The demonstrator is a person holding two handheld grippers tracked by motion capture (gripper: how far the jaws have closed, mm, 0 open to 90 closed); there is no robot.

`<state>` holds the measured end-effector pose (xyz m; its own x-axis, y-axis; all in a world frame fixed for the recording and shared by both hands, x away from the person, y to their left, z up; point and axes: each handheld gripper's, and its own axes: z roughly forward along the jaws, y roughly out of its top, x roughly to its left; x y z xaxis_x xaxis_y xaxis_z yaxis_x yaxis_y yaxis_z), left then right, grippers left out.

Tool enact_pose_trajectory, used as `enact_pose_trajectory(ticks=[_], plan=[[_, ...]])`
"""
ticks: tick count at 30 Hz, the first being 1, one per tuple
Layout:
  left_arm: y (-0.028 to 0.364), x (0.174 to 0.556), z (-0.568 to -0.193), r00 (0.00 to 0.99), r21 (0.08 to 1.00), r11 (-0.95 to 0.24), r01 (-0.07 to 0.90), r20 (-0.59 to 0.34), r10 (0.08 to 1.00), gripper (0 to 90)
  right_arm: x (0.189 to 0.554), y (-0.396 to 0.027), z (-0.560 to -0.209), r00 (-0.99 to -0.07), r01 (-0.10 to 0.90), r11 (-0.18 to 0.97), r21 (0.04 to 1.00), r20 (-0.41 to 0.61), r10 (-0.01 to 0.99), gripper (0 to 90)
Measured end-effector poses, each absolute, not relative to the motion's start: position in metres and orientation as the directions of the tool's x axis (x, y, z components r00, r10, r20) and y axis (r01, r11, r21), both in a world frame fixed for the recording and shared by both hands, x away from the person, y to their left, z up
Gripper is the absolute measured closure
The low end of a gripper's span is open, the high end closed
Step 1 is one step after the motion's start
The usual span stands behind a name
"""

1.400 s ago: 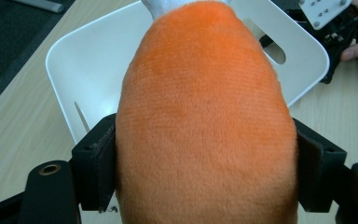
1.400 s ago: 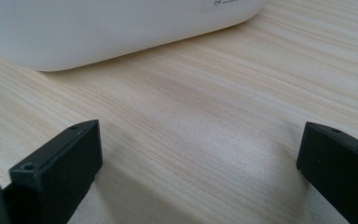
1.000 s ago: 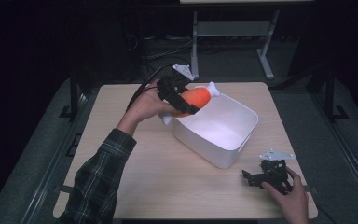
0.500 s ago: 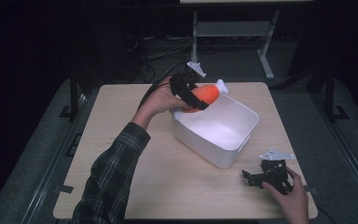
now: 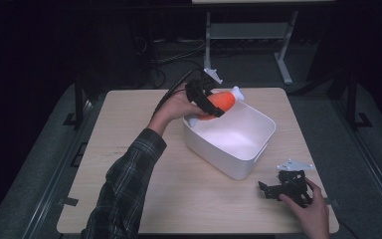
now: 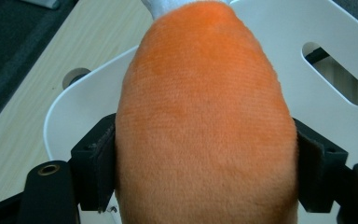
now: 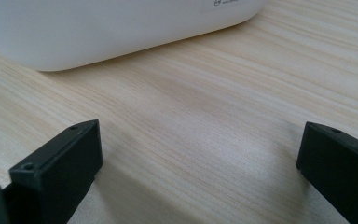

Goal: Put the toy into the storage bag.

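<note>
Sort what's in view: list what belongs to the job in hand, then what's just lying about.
In the job:
- orange plush toy, clamped in the left gripper
- white bin below it

Lying about:
- right gripper, open, resting on the wooden table
- metal stand behind the table

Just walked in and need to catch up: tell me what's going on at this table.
A person works with two hand-held grippers. The left gripper is clamped on an orange plush toy and holds it over the back corner of a white bin on the wooden table. The right gripper rests on the table near the bin, jaws open with nothing between them.
</note>
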<state>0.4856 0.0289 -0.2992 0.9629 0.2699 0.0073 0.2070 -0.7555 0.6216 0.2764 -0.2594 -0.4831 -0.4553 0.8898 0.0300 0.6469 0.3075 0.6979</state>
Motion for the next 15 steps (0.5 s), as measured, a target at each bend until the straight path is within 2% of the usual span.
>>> enact_pose_trajectory(ticks=[15], plan=[[0.0278, 0.4881, -0.3047, 0.961, 0.61, -0.762, 0.216, 0.004, 0.276, 16.5, 0.2764, -0.2594, -0.4831, -0.455, 0.647, 0.308, 0.698, 0.03, 0.89, 0.0]])
